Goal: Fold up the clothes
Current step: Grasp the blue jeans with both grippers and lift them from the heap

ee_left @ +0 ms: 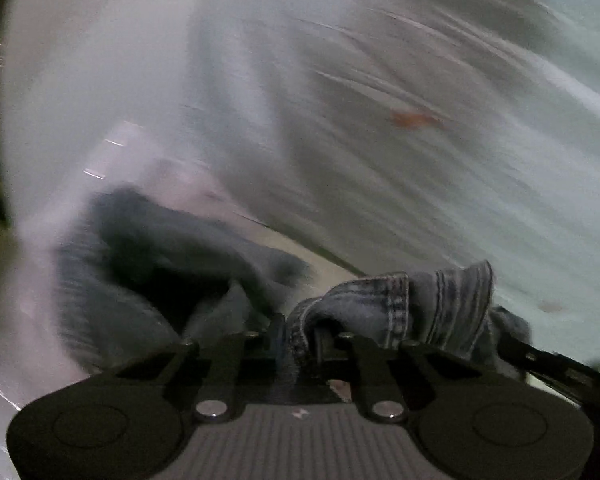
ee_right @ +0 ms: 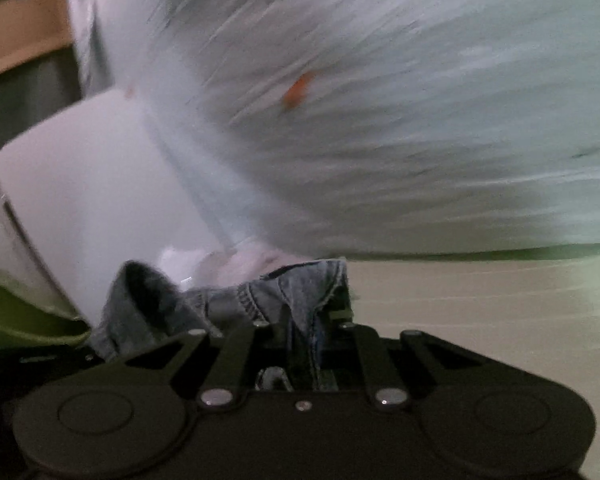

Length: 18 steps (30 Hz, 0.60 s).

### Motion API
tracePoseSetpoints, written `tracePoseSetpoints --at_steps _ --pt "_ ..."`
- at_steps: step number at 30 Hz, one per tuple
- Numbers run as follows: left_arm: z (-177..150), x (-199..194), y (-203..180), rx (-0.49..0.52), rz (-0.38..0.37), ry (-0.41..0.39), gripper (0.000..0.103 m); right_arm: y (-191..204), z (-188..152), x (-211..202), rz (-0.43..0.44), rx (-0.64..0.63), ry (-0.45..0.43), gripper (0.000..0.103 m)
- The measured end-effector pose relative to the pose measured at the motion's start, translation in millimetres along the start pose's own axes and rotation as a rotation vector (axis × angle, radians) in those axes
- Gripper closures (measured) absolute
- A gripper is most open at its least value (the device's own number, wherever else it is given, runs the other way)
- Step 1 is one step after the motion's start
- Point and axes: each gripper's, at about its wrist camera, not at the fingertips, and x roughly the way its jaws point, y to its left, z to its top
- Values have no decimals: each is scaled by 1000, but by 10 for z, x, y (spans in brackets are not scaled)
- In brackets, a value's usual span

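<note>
One denim garment (ee_left: 384, 304) is pinched by two tools, left tool (ee_left: 300, 336) and right tool (ee_right: 304, 332).

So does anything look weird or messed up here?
Nothing looks broken or spilled. The denim garment is bunched up and crumpled between the left gripper and the right gripper, not lying flat. Everything behind is too blurry to judge.

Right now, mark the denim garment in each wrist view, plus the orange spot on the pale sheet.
denim garment (ee_left: 384, 300): left wrist view, stitched hem.
denim garment (ee_right: 300, 284): right wrist view, seamed edge.
orange spot (ee_right: 298, 86): right wrist view, blurred centre.
</note>
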Motion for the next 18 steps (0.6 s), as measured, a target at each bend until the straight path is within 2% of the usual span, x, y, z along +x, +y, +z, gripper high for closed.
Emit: tracePoseSetpoints --at_steps 1,3,6,7,8,10,13,14,17,18 --pt "-78 -61 -188 21 -40 10 82 -176 -20 -213 -52 7 -15 92" --pt "-313 -71 -535 65 -96 60 81 -546 -72 -594 -156 24 -34 92" --pt "-659 -7 -872 99 -76 158 80 -1199 -210 -1006 -362 79 -10 92" --pt "-763 14 -962 103 -73 189 77 -1443 -266 -1138 -415 127 -4 92" --pt "-835 31 -999 88 -75 209 70 -1639 -317 -1238 -464 167 4 92" --pt "-943 43 -1039 53 -51 216 69 -1923 -418 -1363 -548 198 47 91" --pt "-984 5 -975 11 57 182 65 -2121 -547 -1432 -574 206 109 87" --pt "-970 7 -925 -12 87 173 61 -2161 -591 -1444 -576 210 128 84" --pt "-880 58 -722 -68 163 155 48 -2240 -689 -1452 -571 237 161 61" --pt "-844 105 -660 -76 190 151 46 -2257 -714 -1449 -568 250 167 48"
